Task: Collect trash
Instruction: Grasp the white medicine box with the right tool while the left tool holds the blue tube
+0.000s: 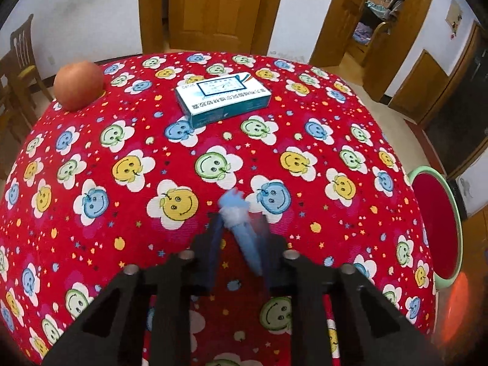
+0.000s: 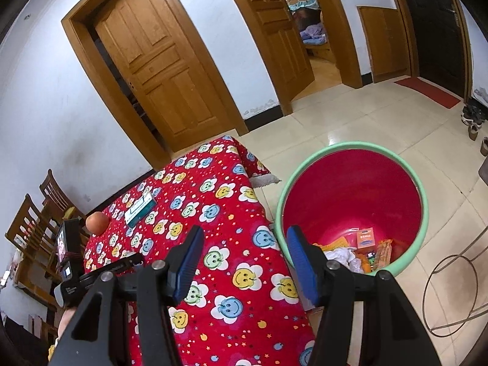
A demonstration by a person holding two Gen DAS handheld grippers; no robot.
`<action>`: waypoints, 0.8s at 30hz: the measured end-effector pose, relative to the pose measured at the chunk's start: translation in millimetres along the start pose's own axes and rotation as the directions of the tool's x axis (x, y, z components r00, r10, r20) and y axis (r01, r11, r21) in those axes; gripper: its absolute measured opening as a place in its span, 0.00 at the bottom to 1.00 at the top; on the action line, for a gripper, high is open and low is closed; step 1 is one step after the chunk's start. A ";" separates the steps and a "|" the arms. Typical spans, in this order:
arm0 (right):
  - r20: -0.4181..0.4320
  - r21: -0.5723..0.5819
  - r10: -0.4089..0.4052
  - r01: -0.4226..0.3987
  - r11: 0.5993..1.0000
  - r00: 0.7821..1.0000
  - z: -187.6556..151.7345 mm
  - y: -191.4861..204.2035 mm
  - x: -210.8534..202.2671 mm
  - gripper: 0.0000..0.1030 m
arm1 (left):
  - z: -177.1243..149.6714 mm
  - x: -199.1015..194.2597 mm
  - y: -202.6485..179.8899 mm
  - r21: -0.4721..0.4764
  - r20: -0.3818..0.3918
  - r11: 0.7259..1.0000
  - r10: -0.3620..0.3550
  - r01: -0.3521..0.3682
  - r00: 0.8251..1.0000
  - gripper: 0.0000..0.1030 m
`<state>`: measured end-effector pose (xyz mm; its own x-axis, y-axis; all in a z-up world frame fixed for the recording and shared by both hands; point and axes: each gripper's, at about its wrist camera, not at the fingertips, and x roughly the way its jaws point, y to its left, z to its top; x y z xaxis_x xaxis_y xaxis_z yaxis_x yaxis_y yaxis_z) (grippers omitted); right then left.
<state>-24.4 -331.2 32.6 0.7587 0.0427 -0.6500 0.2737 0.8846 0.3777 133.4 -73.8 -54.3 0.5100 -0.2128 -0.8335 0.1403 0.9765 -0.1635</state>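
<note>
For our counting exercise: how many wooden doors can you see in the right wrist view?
2. A closed door stands behind the table; an open door leads to a bedroom. Others may be hidden.

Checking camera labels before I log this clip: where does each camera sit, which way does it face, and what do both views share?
Left wrist: on the left gripper, facing down across the red tablecloth; its fingers pinch a blue-white scrap.
Right wrist: on the right gripper, open, over the table edge toward the bin.
Shared: tablecloth, box, apple, bin.
</note>
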 end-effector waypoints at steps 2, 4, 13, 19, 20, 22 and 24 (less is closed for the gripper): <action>-0.005 -0.004 0.001 -0.001 1.000 1.000 0.4 2.3 2.4 0.58 | 0.1 -0.3 2.7 -0.004 0.002 1.000 -0.018 0.018 1.000 0.12; -0.012 -0.009 0.004 -0.004 1.000 1.000 -0.2 6.2 5.6 0.58 | 0.6 -1.0 5.0 -0.001 0.006 1.000 -0.031 0.031 1.000 0.11; -0.041 -0.050 0.051 -0.053 0.997 0.998 6.0 39.3 22.9 0.61 | 16.3 -26.7 29.6 -0.005 0.059 1.000 -0.026 0.027 0.998 0.10; -0.071 -0.090 0.092 -0.099 0.991 0.993 8.3 77.5 42.1 0.69 | 38.8 -44.6 68.8 -0.023 0.107 0.998 0.053 -0.051 0.993 0.10; -0.080 -0.097 0.100 -0.108 0.989 0.992 8.4 84.3 47.0 0.69 | 42.2 -45.2 73.8 -0.028 0.113 0.998 0.063 -0.060 0.992 0.10; -0.105 -0.102 0.111 -0.121 0.987 0.988 8.3 98.1 59.5 0.69 | 48.4 -46.7 88.9 -0.041 0.124 0.996 0.086 -0.082 0.989 0.10; -0.130 -0.102 0.118 -0.132 0.986 0.984 8.4 112.3 74.0 0.70 | 52.5 -45.4 102.0 -0.051 0.126 0.995 0.095 -0.089 0.988 0.10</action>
<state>67.4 -232.6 32.5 0.7022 0.2072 -0.6812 0.1093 0.9140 0.3907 169.1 33.8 -5.5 0.6235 -0.1218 -0.7723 0.0510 0.9920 -0.1153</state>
